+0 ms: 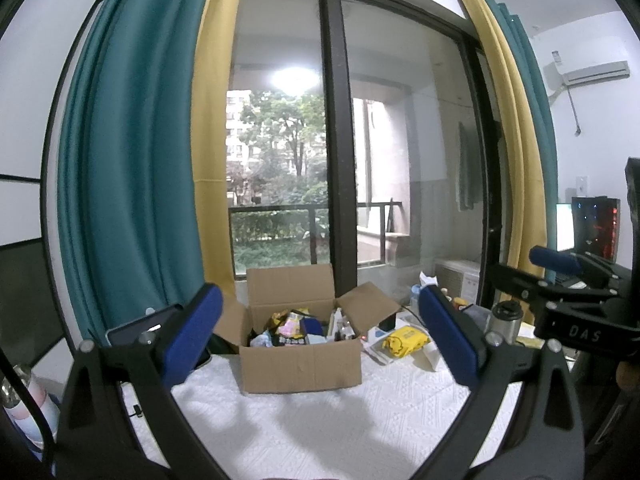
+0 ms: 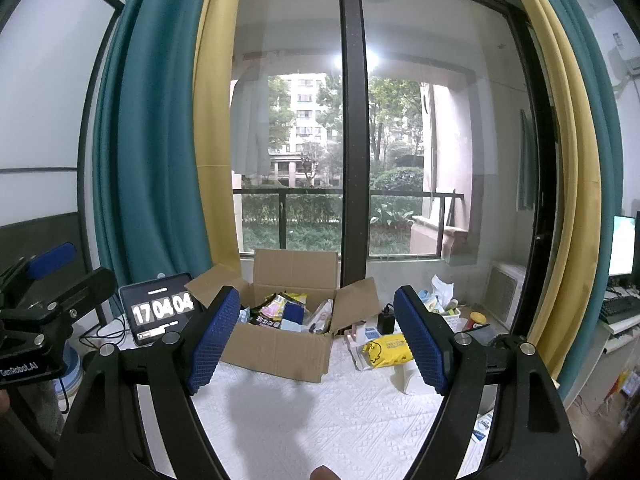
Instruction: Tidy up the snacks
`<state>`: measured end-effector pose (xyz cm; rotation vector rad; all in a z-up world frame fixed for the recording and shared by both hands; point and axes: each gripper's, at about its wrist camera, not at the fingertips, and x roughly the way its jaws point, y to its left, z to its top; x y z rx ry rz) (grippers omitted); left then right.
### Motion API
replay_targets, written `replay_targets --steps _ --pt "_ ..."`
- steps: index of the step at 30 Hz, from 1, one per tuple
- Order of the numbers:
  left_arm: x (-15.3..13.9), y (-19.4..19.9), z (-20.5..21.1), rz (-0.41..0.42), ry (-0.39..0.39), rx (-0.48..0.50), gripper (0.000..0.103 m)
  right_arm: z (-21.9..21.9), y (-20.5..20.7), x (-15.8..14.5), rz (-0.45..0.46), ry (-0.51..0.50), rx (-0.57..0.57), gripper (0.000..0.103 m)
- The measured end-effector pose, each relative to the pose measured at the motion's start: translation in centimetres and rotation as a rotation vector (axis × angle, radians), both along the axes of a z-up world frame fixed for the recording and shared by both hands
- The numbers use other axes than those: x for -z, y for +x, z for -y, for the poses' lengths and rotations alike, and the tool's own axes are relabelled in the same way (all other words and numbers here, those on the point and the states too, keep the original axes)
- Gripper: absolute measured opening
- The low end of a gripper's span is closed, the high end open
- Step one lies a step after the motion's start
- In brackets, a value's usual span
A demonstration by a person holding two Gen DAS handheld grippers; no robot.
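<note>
An open cardboard box (image 1: 300, 364) stands on the white patterned tablecloth (image 1: 320, 424), holding several snack packets (image 1: 290, 328). It also shows in the right wrist view (image 2: 280, 346) with the snack packets (image 2: 280, 312) inside. My left gripper (image 1: 320, 340) is open and empty, held above the cloth in front of the box. My right gripper (image 2: 318, 334) is open and empty, also in front of the box. A yellow packet (image 1: 404, 340) lies on the cloth right of the box; it also shows in the right wrist view (image 2: 386, 350).
A tablet clock (image 2: 162, 308) stands left of the box. A metal flask (image 1: 506, 318), small bottles and a white basket (image 2: 444, 312) sit at the right. A window with teal and yellow curtains (image 1: 132, 160) is behind. A computer (image 1: 596, 228) stands far right.
</note>
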<state>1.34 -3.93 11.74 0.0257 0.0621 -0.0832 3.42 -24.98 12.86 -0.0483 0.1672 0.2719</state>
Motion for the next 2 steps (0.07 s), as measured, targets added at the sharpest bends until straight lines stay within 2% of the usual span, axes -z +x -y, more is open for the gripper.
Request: replay_targets --steps 2 --pt "-0.06 0.56 0.07 -0.002 -0.010 0.023 0.099 -0.07 0.02 0.07 -0.005 -0.002 0.002 0.082"
